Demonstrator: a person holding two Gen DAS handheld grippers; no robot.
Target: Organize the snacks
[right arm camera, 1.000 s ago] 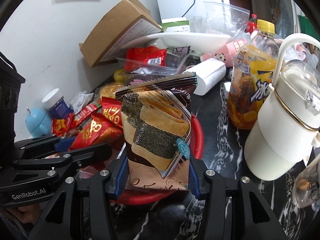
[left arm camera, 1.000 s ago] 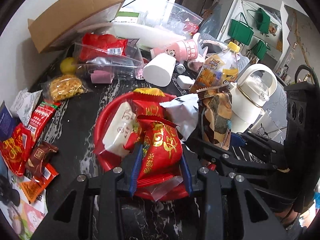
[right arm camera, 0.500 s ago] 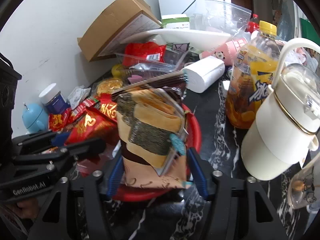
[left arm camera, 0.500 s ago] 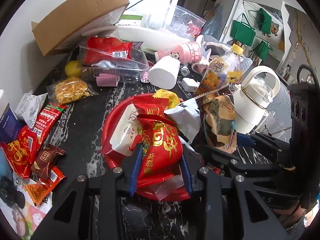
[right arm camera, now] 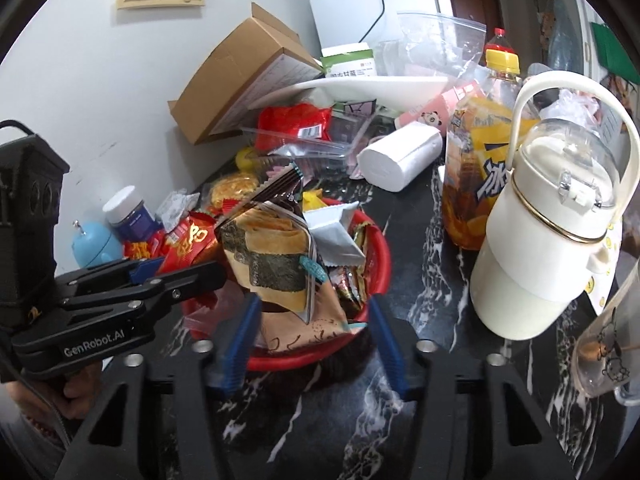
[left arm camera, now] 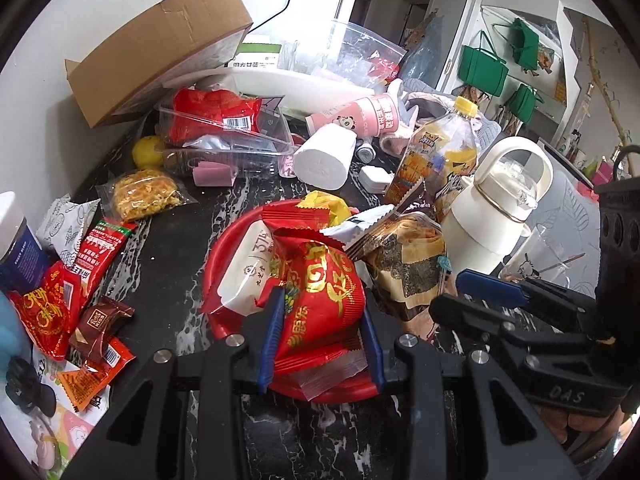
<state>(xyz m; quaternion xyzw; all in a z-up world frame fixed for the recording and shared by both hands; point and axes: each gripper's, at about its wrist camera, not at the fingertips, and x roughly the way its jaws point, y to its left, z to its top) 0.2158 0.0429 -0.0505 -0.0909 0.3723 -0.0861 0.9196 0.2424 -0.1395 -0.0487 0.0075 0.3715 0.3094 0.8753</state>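
Clutter rings my left gripper (left arm camera: 322,334), clamped on a red gold-printed snack packet (left arm camera: 320,300) over the round red plastic tray (left arm camera: 212,268).

Right wrist: my right gripper (right arm camera: 310,326), jaws just narrowed, not touching the brown seaweed-cracker bag (right arm camera: 280,268) lying in that tray; one white jug (right arm camera: 548,248) stands beside it.

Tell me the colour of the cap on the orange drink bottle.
Yellow. The cap on the orange drink bottle shows best in the right wrist view.
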